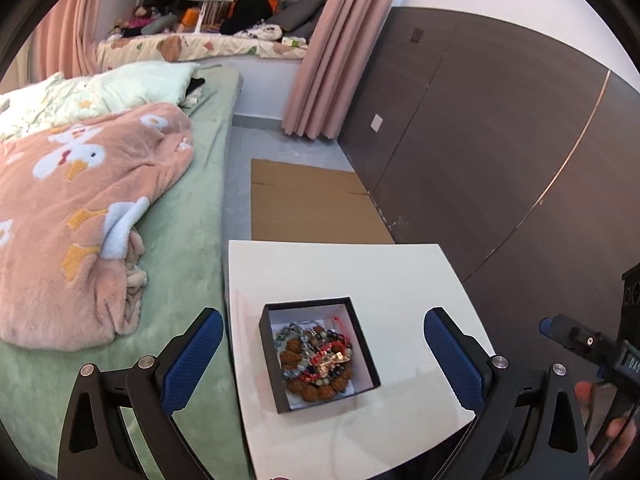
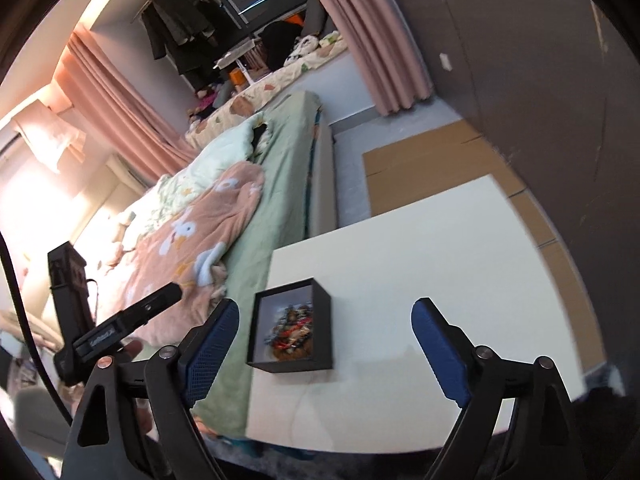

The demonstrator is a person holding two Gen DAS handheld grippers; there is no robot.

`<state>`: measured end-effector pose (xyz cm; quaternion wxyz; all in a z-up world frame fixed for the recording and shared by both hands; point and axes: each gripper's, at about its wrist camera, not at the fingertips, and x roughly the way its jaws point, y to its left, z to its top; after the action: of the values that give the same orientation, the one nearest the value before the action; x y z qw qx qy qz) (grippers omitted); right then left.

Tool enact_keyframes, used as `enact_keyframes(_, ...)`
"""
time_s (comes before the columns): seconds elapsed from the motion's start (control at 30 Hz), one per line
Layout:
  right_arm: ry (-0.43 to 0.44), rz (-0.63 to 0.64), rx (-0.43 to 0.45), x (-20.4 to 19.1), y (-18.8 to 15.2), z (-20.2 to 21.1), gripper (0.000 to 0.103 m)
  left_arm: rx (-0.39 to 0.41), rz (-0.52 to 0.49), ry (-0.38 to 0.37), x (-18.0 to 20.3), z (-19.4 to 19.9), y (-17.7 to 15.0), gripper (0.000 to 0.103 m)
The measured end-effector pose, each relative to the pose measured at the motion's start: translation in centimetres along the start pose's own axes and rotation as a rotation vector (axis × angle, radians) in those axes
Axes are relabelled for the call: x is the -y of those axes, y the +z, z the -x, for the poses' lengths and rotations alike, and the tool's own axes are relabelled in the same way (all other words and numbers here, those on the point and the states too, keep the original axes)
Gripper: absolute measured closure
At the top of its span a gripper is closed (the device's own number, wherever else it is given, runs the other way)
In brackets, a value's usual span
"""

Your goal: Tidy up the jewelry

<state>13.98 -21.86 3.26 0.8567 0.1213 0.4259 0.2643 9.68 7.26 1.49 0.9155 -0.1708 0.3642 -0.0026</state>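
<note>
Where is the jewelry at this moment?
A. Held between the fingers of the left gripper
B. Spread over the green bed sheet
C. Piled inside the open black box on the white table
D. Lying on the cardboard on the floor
C: the jewelry, beads and bracelets in a tangle, lies in the open black box on the white table, and both grippers are empty.

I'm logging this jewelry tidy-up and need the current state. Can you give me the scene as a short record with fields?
surface: white table beside a bed
container: black box, open top, white inside, on the table
contents: jewelry, a tangled heap of beaded pieces in the box
left gripper: open, holding nothing
right gripper: open, holding nothing
on the bed: pink blanket
</note>
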Motion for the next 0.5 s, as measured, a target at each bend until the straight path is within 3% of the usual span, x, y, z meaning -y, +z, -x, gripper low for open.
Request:
enact_keyframes(0.2, -0.069, 0.031, -0.045, 0.1, -1.1, 2.1, 0.011, 0.017, -0.034, -0.006, 2.0, 1.9, -1.5, 0.002)
enact_keyframes(0.37, -0.099, 0.044, -0.024, 0.9, -2.5, 4.5, 0.0, 0.029, -0.114, 0.006, 3.8, 3.1, -3.2, 0.002)
enact_keyframes(0.5, -0.117, 0.057, -0.015, 1.6, -3.3, 5.5, 0.0, 0.035, -0.158, 0.006, 4.3, 4.1, -4.4, 0.002)
